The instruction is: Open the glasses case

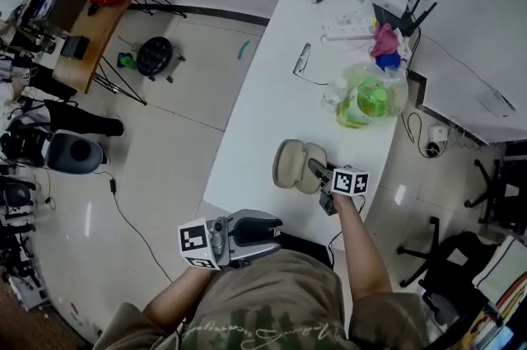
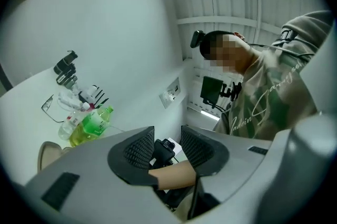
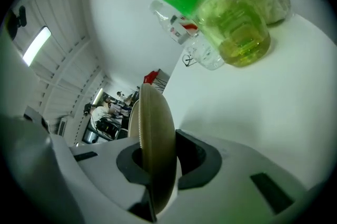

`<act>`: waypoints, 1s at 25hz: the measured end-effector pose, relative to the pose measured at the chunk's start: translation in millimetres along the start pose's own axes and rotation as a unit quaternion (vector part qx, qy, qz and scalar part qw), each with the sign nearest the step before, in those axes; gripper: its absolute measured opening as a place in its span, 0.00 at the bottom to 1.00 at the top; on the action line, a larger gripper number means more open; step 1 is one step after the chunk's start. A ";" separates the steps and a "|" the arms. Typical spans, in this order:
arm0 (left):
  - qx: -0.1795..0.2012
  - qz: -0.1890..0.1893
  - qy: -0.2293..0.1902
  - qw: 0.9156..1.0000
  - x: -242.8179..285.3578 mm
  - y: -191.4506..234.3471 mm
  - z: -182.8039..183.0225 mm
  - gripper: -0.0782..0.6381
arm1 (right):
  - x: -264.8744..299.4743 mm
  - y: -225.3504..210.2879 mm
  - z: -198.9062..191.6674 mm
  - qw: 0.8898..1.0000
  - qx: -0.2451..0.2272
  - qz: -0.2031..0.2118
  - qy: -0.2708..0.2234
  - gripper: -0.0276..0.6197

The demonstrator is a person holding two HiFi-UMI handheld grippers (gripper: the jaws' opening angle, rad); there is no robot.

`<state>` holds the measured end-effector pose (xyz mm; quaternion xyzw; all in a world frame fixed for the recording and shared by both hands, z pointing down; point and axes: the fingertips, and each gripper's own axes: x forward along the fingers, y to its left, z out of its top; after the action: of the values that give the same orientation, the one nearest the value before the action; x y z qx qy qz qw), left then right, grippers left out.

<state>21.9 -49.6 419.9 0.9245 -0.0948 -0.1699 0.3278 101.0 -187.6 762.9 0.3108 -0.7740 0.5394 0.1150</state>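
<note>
Left claw (image 1: 273, 234) gapes empty beside white table (image 1: 272, 93); right claw (image 1: 316, 168) clamps glasses case (image 1: 291, 164).

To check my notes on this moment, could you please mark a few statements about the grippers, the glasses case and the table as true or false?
1. The right gripper is shut on one shell of the glasses case. True.
2. The left gripper grips the case too. False: its jaws stand apart with nothing between them, and it is near the person's body, away from the case.
3. The glasses lie inside the case. False: they lie on the table, apart from the case.
4. A green bottle is on the table. True.
</note>
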 end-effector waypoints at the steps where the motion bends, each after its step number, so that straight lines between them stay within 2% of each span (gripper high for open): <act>1: 0.009 -0.005 0.007 1.000 0.2 -1.3 3.1 0.32 | 7.2 -5.6 5.7 1.000 0.009 -0.003 -0.003 0.14; 4: 0.021 -0.003 0.019 1.000 -10.7 -3.8 5.5 0.32 | 22.1 -17.7 4.5 1.000 0.028 -0.014 0.002 0.14; 10: 0.007 0.023 0.019 1.000 -32.9 17.4 14.5 0.32 | 36.0 -32.4 -0.3 0.999 0.031 -0.029 0.028 0.14; 16: 0.003 0.008 0.030 1.000 -29.7 27.0 15.1 0.32 | 32.2 -50.1 -1.2 0.995 0.075 -0.060 0.034 0.14; 25: -0.009 0.006 0.026 1.000 -31.0 27.6 6.9 0.32 | 31.4 -53.3 -0.2 0.994 0.065 -0.072 0.052 0.14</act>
<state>-11.1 -65.8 440.3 0.9250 -0.0901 -0.1445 0.3397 108.8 -210.5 819.7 0.3440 -0.7059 0.5947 0.1726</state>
